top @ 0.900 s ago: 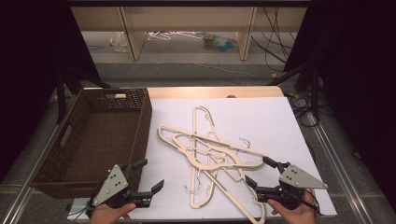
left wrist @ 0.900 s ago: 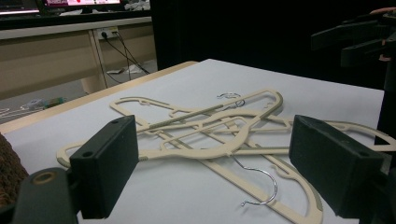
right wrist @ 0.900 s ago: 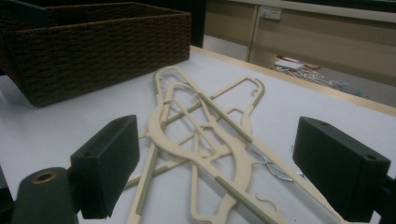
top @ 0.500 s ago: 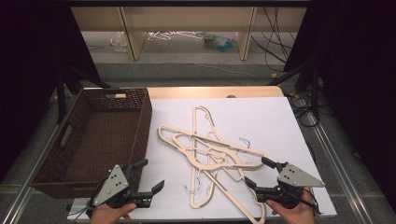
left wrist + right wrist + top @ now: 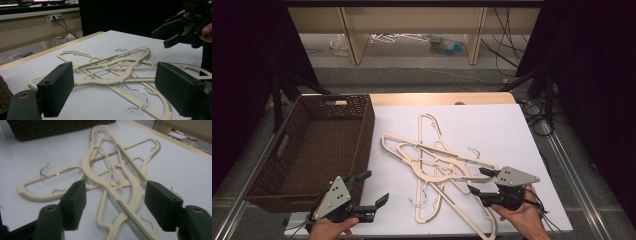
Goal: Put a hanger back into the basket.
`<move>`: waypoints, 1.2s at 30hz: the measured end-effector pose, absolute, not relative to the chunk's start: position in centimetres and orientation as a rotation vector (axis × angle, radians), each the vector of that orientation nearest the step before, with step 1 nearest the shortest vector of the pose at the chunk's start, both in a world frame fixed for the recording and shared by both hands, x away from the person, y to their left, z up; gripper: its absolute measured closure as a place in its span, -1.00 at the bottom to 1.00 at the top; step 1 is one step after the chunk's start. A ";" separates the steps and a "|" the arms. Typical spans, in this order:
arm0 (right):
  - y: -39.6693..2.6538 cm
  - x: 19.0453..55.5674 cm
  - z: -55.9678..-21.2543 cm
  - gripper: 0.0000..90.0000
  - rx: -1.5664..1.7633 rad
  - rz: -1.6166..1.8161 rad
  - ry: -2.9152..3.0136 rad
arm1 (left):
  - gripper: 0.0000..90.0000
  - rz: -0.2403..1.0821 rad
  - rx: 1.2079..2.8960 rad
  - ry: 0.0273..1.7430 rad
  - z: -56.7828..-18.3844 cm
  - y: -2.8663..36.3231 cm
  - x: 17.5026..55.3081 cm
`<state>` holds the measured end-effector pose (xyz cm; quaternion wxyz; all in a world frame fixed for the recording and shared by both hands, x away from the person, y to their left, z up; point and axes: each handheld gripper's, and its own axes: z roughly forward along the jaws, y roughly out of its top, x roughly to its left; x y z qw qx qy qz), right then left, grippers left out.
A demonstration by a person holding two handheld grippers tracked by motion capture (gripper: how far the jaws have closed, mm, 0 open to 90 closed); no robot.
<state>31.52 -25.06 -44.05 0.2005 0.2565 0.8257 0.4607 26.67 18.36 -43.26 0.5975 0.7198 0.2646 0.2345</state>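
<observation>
Now, our scene: we stand at a table (image 5: 532, 130) with a white top, a gripper in each hand.
Hangers: we see a pile of cream plastic hangers (image 5: 437, 165) lying crossed over one another in the middle of the white top, flat on the surface, several of them overlapping so that we cannot count them surely.
Hooks: we note a thin metal hook (image 5: 138, 98) at the near edge of the pile in the left gripper view, and another hook (image 5: 46, 171) at the pile's left in the right gripper view.
Left gripper: we hold the left gripper (image 5: 374, 189) at the table's near edge, just beside the basket's near corner and apart from the pile; its jaws stand open with nothing between them, and in its own view (image 5: 113, 93) we look across the table at the hangers beyond.
Right gripper: we hold the right gripper (image 5: 479, 181) at the right near end of the pile, jaws parted and pointing toward the hangers; in its own view (image 5: 115, 203) a hanger's arm runs through the gap between the pads, which do not press on it.
Basket: we see a dark brown woven basket (image 5: 362, 130) on the left of the table, its long side close to the hangers.
</observation>
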 end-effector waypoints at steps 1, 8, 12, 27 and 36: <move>-24.8 31.9 -44.2 -0.16 0.698 1.267 2.324 | -0.65 0.550 1.680 0.612 -43.2 18.4 26.7; -23.7 35.5 -45.7 0.03 0.670 1.142 2.487 | -0.65 0.545 1.685 0.611 -43.3 18.4 26.6; -22.9 36.9 -46.3 0.14 0.635 1.083 2.543 | -0.65 0.545 1.687 0.610 -43.3 18.4 26.7; -20.9 38.9 -48.0 0.41 0.531 0.923 2.686 | -0.65 0.540 1.703 0.605 -43.4 18.2 26.7; -21.2 39.5 -48.2 0.58 0.544 0.984 2.747 | -0.65 0.539 1.712 0.604 -43.4 18.2 26.7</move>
